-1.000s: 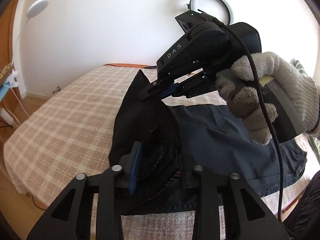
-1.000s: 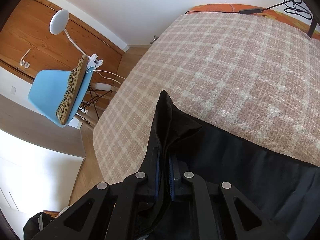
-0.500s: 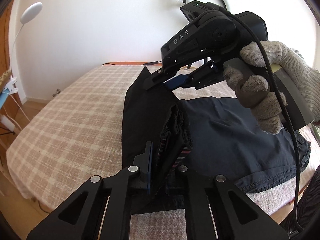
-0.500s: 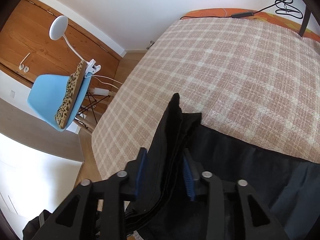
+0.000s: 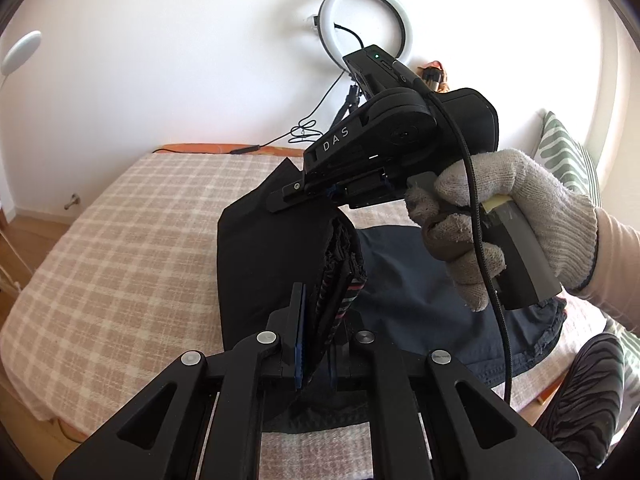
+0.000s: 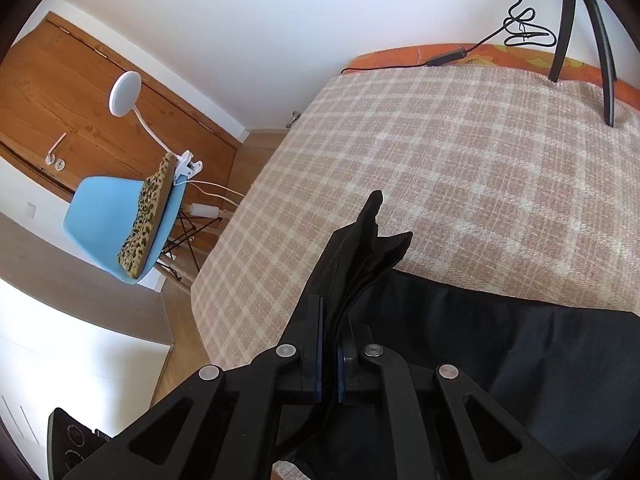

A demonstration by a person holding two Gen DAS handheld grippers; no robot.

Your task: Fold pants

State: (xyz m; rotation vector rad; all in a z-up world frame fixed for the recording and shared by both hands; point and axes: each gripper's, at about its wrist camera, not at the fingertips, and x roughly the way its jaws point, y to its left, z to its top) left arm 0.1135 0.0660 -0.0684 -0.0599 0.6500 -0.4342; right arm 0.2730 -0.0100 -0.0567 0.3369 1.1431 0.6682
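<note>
Both claws, left gripper (image 5: pixel 316 344) and right gripper (image 6: pixel 330 360), clench the dark fabric pants (image 5: pixel 420 280), apparently the waistband, lifted; next, carry it across the checked bedspread (image 6: pixel 460 168).

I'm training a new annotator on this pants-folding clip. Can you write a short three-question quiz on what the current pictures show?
1. True or false: both grippers are shut on the dark pants.
2. Multiple choice: the part of the pants not lifted lies on a) a wooden floor, b) the plaid bedspread, c) the blue chair.
3. Short answer: in the left wrist view, what does the gloved hand hold?

Key
1. True. The left gripper clamps the waistband with striped lining, and the right gripper has its jaws closed on a bunched edge.
2. b.
3. The handle of the right gripper, with a black cable running down past it.
</note>
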